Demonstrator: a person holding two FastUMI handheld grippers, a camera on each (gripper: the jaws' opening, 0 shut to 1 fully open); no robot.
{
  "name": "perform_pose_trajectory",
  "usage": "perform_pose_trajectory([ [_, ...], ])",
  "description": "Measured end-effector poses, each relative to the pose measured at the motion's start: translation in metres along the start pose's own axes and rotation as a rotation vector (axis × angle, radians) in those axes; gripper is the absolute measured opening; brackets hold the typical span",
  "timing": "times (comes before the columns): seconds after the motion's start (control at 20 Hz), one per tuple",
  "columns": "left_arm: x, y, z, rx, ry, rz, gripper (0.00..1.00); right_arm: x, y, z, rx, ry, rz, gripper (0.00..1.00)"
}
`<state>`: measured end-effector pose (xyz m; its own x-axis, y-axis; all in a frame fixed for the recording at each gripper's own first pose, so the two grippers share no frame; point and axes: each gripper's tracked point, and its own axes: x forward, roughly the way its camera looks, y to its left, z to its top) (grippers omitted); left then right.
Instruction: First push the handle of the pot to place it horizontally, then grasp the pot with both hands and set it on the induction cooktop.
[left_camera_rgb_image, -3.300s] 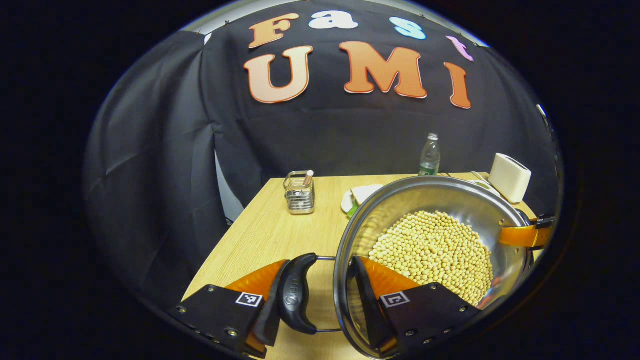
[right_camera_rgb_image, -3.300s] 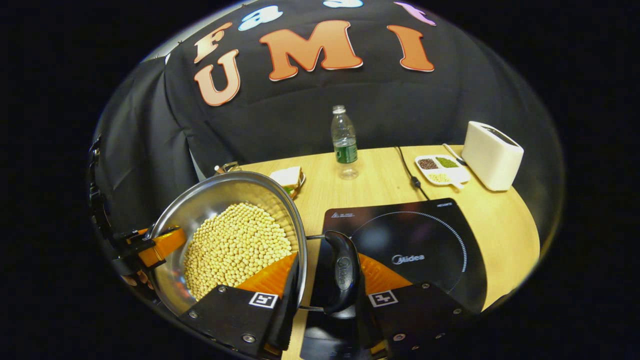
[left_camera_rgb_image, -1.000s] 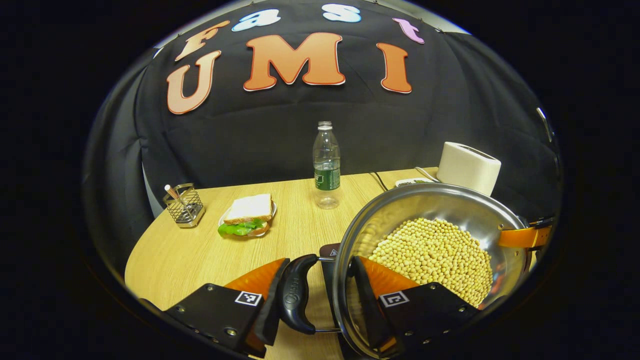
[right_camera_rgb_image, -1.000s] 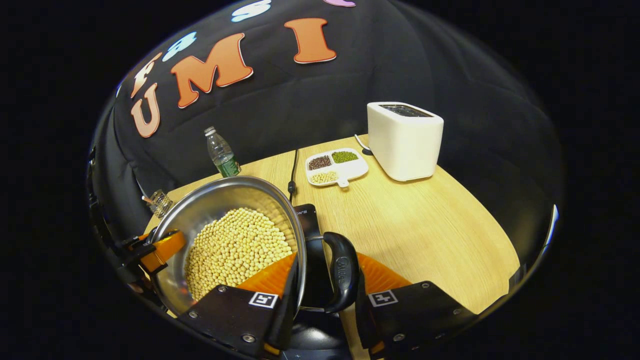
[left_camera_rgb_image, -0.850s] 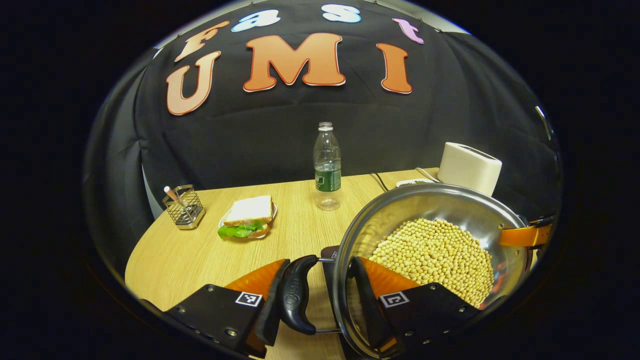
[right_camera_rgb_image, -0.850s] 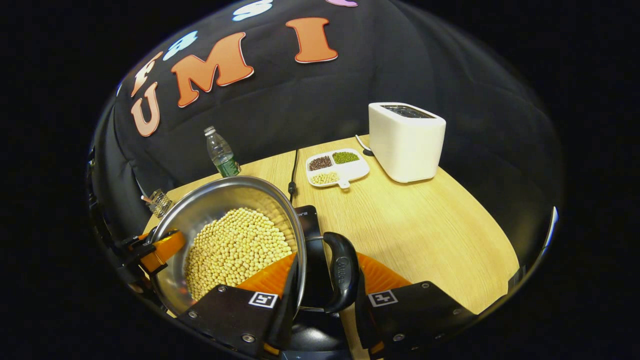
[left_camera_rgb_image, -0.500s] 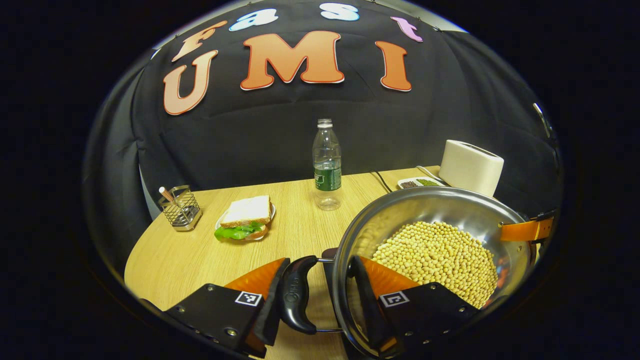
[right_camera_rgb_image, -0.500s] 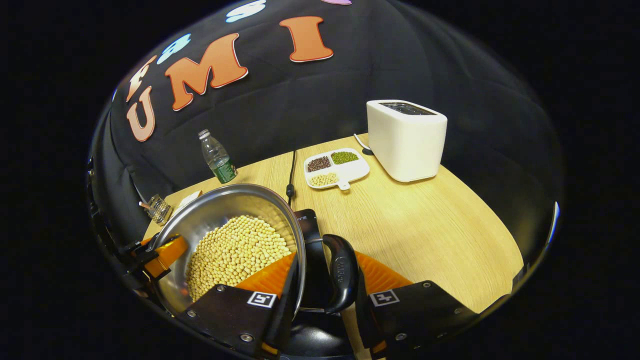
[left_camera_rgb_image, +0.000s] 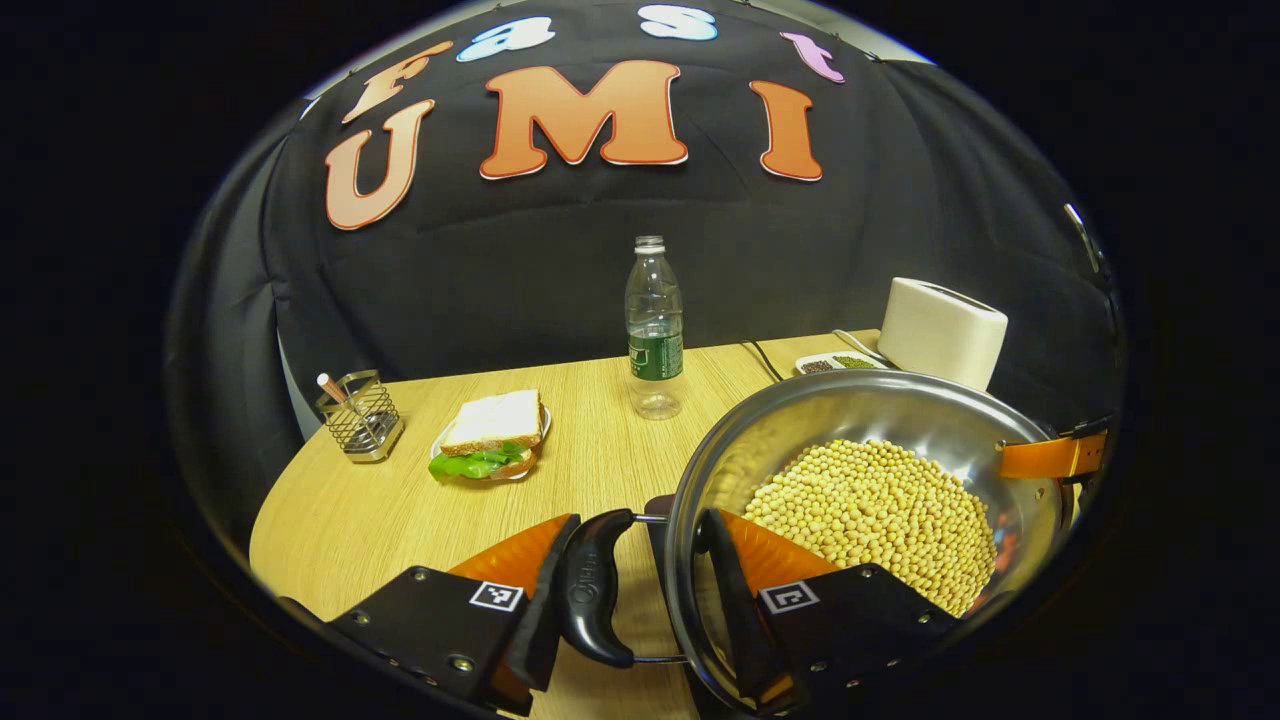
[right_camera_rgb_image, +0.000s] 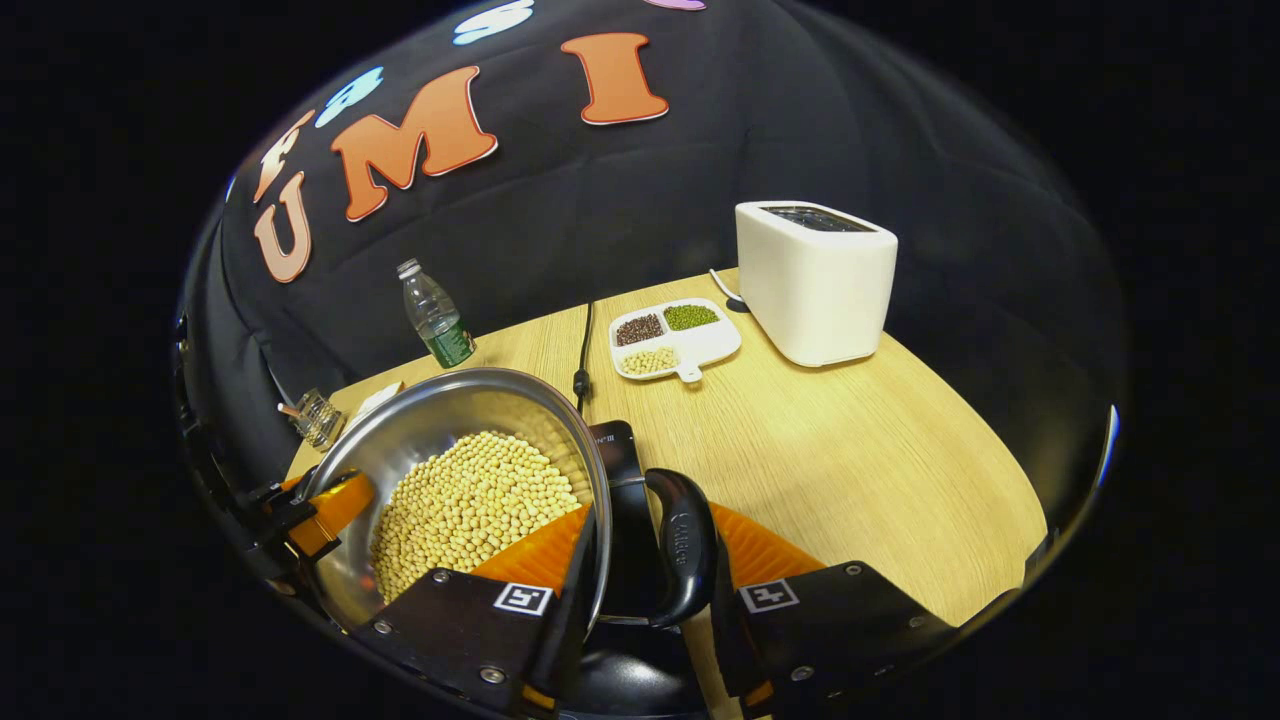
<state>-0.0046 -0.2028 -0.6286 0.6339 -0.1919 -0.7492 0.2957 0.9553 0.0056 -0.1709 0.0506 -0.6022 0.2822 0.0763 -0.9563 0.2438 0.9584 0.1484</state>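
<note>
The steel pot holds a heap of soybeans. My left gripper is shut on the pot: one finger lies outside the dark side handle, the other inside the pot wall. My right gripper is shut the same way on the opposite handle. Across the pot, the left gripper view shows a finger of the right gripper. The black induction cooktop lies right under the pot. Whether the pot touches it, I cannot tell.
On the wooden table stand a water bottle, a sandwich on a plate, a wire holder, a white toaster and a divided dish of beans. The cooktop's cable runs back towards the wall.
Over the last seconds both grippers carried the pot to the right, from the table's left side to above the cooktop. In the last second it sank slightly. Both grips are unchanged.
</note>
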Motion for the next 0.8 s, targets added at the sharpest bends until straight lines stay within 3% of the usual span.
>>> perform_pose_trajectory([
  [0.2, -0.005, -0.001, 0.000, 0.008, 0.010, 0.012, 0.74, 0.000, 0.004, 0.002, 0.003, -0.005, 0.024, 0.61],
  [0.25, -0.009, 0.000, 0.003, 0.013, -0.002, 0.017, 0.74, -0.001, 0.005, 0.004, 0.005, -0.013, 0.026, 0.56],
  [0.3, -0.012, 0.001, 0.009, 0.020, -0.018, 0.022, 0.75, -0.002, 0.005, 0.008, -0.002, -0.032, 0.024, 0.68],
  [0.4, -0.023, 0.005, 0.023, 0.049, -0.058, 0.034, 0.76, -0.010, 0.004, 0.022, -0.030, -0.084, 0.005, 0.74],
  [0.55, -0.048, 0.012, 0.053, 0.073, -0.149, 0.046, 0.79, -0.031, 0.011, 0.045, -0.070, -0.167, 0.007, 0.80],
  [0.8, -0.116, 0.028, 0.116, 0.005, -0.308, 0.054, 0.79, -0.087, 0.041, 0.085, -0.145, -0.337, 0.048, 0.90],
])
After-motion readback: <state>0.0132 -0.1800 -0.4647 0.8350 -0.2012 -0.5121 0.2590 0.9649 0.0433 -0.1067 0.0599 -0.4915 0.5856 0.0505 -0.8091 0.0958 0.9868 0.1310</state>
